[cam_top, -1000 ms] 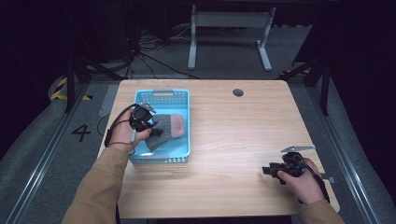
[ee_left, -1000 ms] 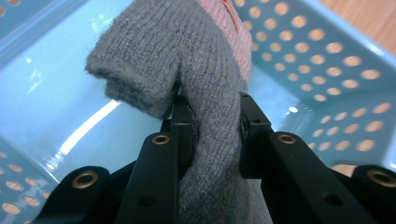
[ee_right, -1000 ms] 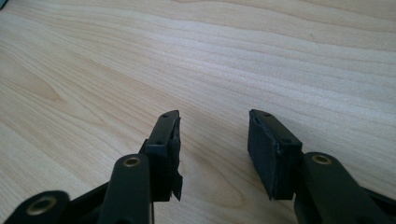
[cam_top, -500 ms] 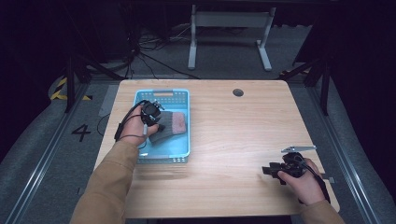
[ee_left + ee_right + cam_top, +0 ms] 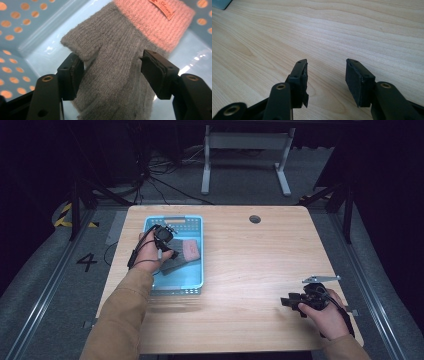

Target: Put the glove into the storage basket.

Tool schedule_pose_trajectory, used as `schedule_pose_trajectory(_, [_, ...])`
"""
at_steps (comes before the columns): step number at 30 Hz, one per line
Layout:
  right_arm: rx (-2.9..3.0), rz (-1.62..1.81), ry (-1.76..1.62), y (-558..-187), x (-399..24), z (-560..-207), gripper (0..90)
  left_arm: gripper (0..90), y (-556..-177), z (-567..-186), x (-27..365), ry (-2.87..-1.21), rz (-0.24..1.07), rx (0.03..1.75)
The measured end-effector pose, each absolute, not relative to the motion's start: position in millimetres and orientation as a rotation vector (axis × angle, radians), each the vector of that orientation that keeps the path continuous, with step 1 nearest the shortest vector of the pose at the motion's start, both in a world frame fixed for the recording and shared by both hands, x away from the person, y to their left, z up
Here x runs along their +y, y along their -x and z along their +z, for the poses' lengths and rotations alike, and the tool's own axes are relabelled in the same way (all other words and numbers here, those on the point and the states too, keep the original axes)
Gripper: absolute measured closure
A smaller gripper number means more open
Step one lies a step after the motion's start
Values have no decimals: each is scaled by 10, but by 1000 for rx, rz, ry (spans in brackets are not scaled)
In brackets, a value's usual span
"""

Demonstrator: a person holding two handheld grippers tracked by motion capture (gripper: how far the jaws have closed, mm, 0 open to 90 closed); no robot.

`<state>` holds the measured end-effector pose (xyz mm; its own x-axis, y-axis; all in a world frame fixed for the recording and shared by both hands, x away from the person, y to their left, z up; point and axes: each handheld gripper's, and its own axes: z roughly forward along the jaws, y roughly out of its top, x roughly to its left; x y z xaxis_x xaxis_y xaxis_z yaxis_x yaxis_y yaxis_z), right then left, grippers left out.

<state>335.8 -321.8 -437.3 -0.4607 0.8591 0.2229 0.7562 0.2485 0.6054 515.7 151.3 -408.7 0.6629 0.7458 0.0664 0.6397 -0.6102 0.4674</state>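
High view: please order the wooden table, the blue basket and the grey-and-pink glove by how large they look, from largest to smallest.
1. The wooden table, by far the largest.
2. The blue basket, which stands on it.
3. The grey-and-pink glove, which lies inside the basket, partly hidden by the left gripper.

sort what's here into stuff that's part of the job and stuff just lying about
Part of the job:
left gripper, jaws just opened around the glove
grey glove with pink cuff
blue basket

Lying about:
right gripper, open over bare table
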Motion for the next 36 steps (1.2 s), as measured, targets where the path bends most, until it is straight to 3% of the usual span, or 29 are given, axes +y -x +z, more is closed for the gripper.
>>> schedule_pose_trajectory(9, [2367, 1013, -1507, -3383, -3158, -4345, 524, 282, -5051, -4026, 1587, -2404, 383, 1150])
schedule_pose_trajectory(16, [2376, 1031, -1480, -3418, -3098, -4302, 523, 285, -4970, -3934, 1597, -2344, 401, 1149])
schedule_pose_trajectory(28, [2363, 1083, -1428, -3521, -3122, -4221, 522, 292, -4491, -3571, 1463, -2237, 334, 964])
schedule_pose_trajectory(36, [2380, 1133, -1317, -3598, -3150, -4191, 499, 288, -3948, -3385, 1396, -2231, 288, 824])
